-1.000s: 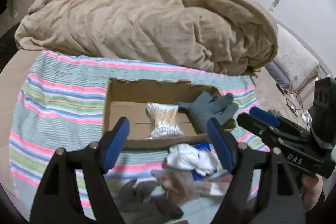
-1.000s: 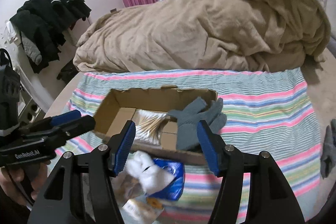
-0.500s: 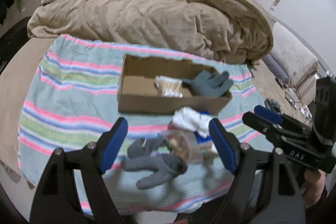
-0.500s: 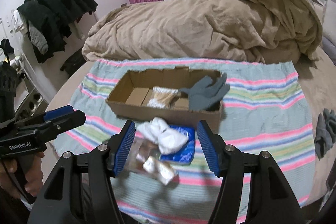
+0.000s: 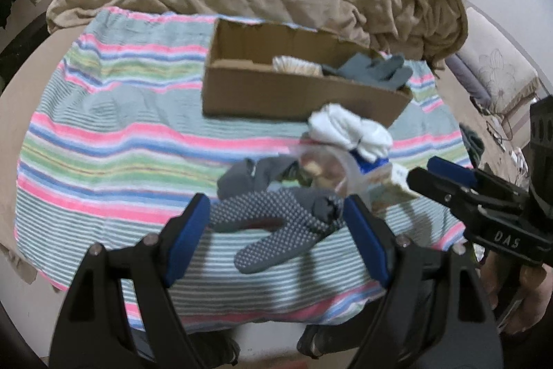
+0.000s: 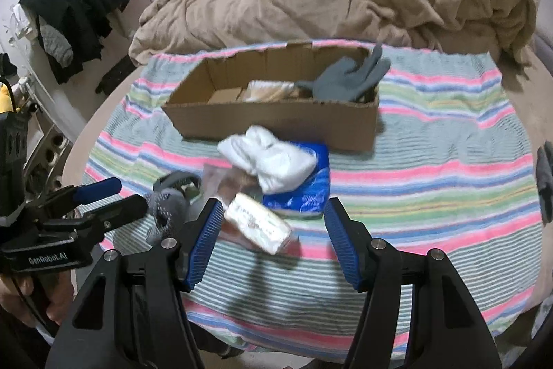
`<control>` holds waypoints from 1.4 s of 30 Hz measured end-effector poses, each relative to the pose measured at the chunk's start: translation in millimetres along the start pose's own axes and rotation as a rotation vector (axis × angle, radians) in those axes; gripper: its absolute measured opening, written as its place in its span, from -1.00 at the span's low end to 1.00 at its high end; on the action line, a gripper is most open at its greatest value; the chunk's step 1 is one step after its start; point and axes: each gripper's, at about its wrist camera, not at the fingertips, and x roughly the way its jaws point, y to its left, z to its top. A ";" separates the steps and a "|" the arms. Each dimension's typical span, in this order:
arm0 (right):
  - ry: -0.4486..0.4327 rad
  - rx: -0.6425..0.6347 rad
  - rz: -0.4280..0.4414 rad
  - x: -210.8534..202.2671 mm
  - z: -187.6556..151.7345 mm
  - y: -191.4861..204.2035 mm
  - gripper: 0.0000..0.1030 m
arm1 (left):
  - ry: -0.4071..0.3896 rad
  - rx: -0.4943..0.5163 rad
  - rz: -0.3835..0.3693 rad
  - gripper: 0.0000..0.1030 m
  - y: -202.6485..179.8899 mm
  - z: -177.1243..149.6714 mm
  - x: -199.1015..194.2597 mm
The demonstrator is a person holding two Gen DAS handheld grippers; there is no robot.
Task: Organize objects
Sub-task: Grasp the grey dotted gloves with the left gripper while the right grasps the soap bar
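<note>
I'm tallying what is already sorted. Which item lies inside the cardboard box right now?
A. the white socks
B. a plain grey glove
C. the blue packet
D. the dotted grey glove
B: the plain grey glove lies in the cardboard box, draped over its right end, while the white socks, blue packet and dotted grey glove lie outside on the striped cloth.

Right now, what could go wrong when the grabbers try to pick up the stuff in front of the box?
1. The white socks lie on the blue packet and the clear bag, so a grab may drag neighbours along.
2. The grey glove hangs over the cardboard box edge; a bump could tip it out.
3. The left gripper and right gripper, both open, sit close and could collide.
</note>
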 end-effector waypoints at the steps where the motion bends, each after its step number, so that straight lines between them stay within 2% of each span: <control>1: 0.005 0.002 0.003 1.9 -1.4 0.4 0.25 | 0.003 0.004 -0.002 0.57 -1.1 -1.0 2.5; 10: 0.046 -0.003 0.007 23.3 -6.6 5.3 0.25 | 0.043 0.040 0.020 0.57 -3.1 -10.0 30.3; 16: 0.071 0.004 -0.007 38.1 -12.2 2.0 0.25 | 0.054 0.021 0.001 0.57 3.9 -15.0 40.7; 18: 0.072 0.013 0.000 40.7 -14.3 0.3 0.19 | 0.064 0.021 0.001 0.59 4.8 -16.2 45.9; 20: 0.073 0.013 0.004 41.7 -16.1 -0.9 -0.04 | 0.062 0.023 -0.001 0.77 5.0 -15.8 49.3; 24: 0.061 0.020 0.007 40.4 -17.7 -4.3 -0.16 | 0.047 0.029 -0.018 0.76 4.3 -13.2 52.7; 25: 0.058 0.022 0.010 40.3 -17.3 -4.2 -0.18 | 0.037 0.027 -0.024 0.70 4.8 -13.5 51.9; 29: 0.036 0.028 0.021 33.7 -18.0 -7.2 -0.23 | 0.024 0.019 -0.037 -0.02 9.0 -14.4 49.5; 32: 0.030 0.036 0.031 31.2 -17.5 -9.3 -0.28 | 0.015 0.005 -0.043 -0.27 11.9 -14.1 46.9; 37: 0.016 0.041 0.041 24.4 -14.9 -8.8 -0.29 | -0.022 0.007 -0.046 -0.47 13.4 -12.9 34.0; 42: -0.014 0.044 0.055 8.7 -10.3 -9.8 -0.29 | -0.078 0.002 -0.045 -0.49 17.2 -9.8 12.3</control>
